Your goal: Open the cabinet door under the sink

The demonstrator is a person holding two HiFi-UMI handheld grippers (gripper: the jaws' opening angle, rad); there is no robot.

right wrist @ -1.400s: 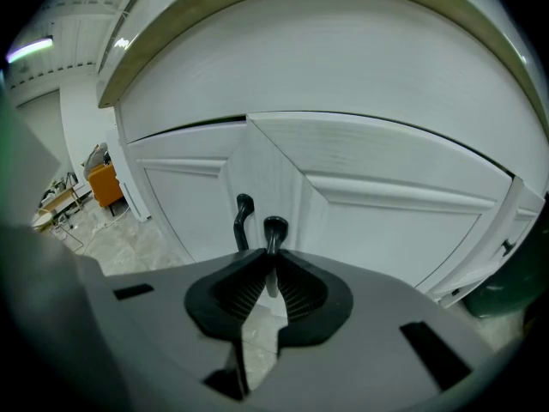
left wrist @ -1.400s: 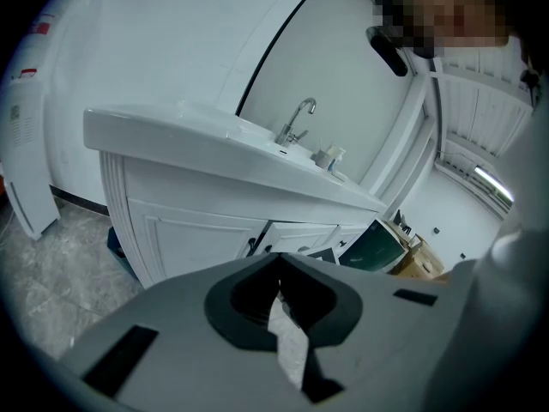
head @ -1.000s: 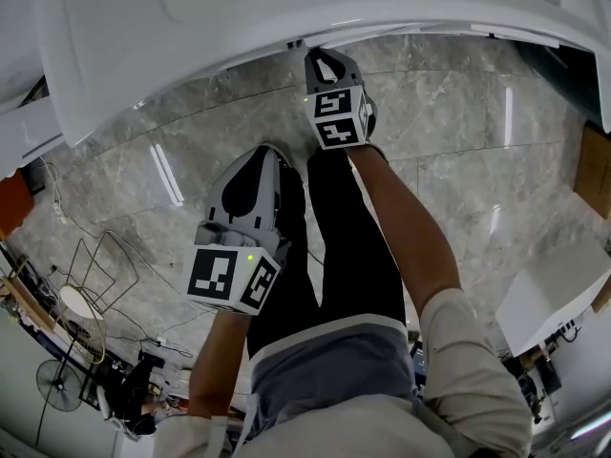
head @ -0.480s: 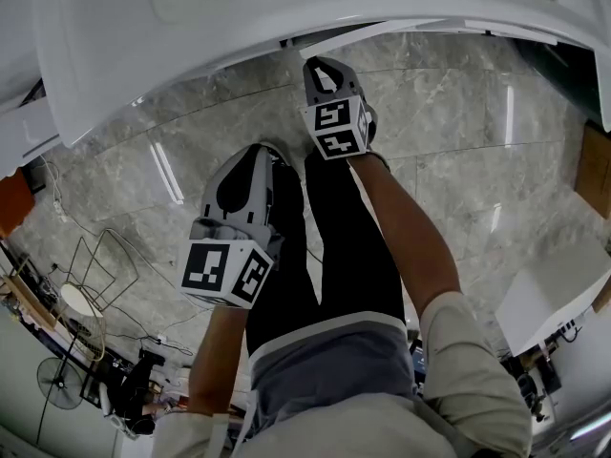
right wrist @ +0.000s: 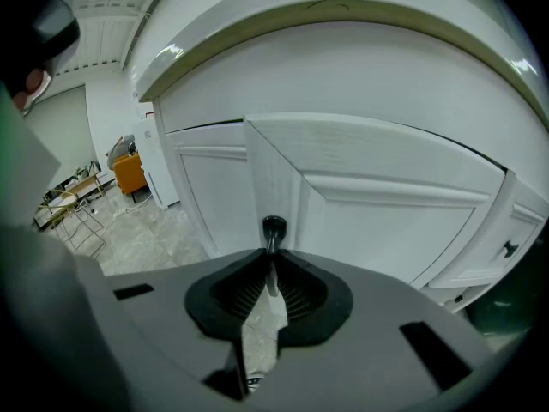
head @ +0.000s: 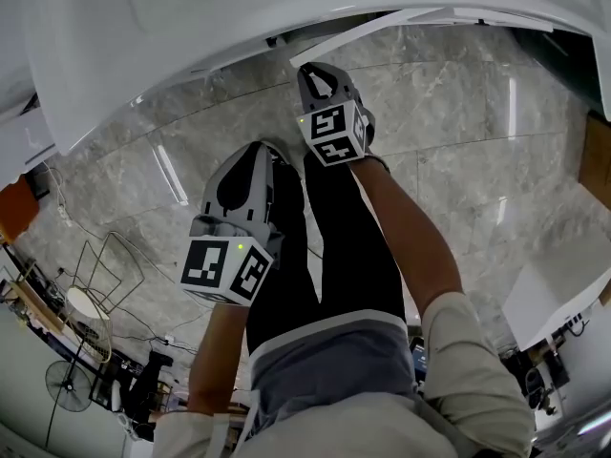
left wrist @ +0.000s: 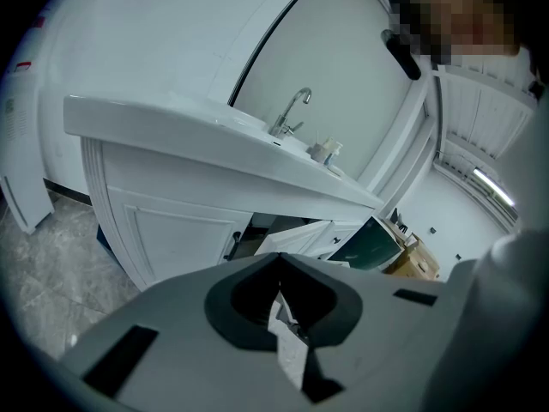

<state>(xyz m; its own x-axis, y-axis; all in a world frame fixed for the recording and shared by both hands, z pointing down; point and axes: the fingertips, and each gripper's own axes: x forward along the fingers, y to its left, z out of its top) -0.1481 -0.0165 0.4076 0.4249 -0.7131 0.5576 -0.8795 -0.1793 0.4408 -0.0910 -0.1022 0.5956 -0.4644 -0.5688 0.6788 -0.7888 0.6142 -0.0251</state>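
The white cabinet door (right wrist: 377, 187) under the sink stands ajar, its free edge swung out from the cabinet front. My right gripper (right wrist: 271, 260) is shut on the door's black handle (right wrist: 274, 228). In the head view the right gripper (head: 313, 67) reaches up to the open door's edge (head: 382, 25) below the white sink counter (head: 191, 27). My left gripper (head: 260, 156) hangs lower and to the left, away from the cabinet, above the person's dark trouser leg. In the left gripper view the left gripper (left wrist: 279, 269) is shut with nothing in it, and the open door (left wrist: 296, 239) shows beyond it.
A chrome faucet (left wrist: 292, 114) stands on the sink top. A second cabinet door with a black handle (left wrist: 233, 245) is closed at the left. Grey marble floor (head: 458, 141) lies below. A wire stool (head: 91, 284) and a fan (head: 67, 387) stand at left, a white box (head: 563, 284) at right.
The cabinet door has swung further out from the cabinet while the right gripper, on its handle, drew slightly back and left. The left gripper has barely moved.
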